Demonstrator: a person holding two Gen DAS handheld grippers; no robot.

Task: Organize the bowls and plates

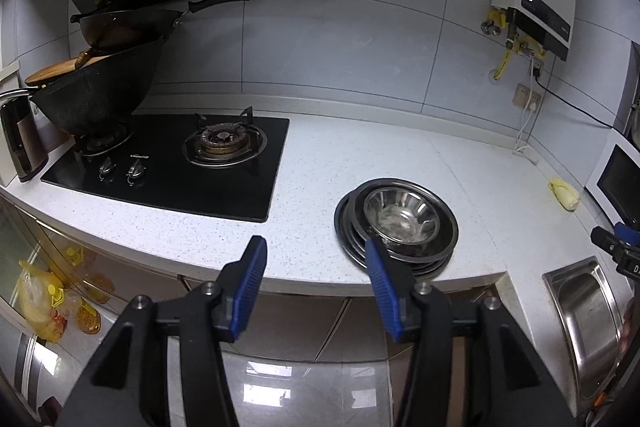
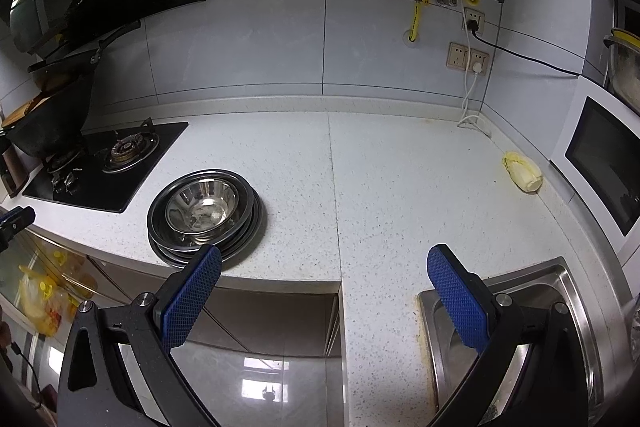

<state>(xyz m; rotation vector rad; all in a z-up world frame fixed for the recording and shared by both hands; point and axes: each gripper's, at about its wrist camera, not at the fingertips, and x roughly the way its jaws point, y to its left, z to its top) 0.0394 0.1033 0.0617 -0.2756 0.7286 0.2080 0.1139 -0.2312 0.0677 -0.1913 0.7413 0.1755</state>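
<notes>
A steel bowl (image 1: 402, 215) sits on top of a stack of steel plates (image 1: 348, 227) near the front edge of the white counter. The right wrist view shows the same bowl (image 2: 204, 205) and plates (image 2: 248, 227). My left gripper (image 1: 316, 247) hangs just in front of the stack, open, with nothing between its blue pads. Its right fingertip (image 1: 374, 251) overlaps the stack's near rim in the picture. My right gripper (image 2: 324, 259) is open and empty, to the right of the stack, above the counter edge and the sink corner.
A black gas hob (image 1: 172, 163) with a wok (image 1: 96, 99) lies left of the stack. A steel sink (image 2: 516, 327) is at the right front. A piece of cabbage (image 2: 522, 177) lies near a white microwave (image 2: 600, 155). Cables run down to the counter's back corner.
</notes>
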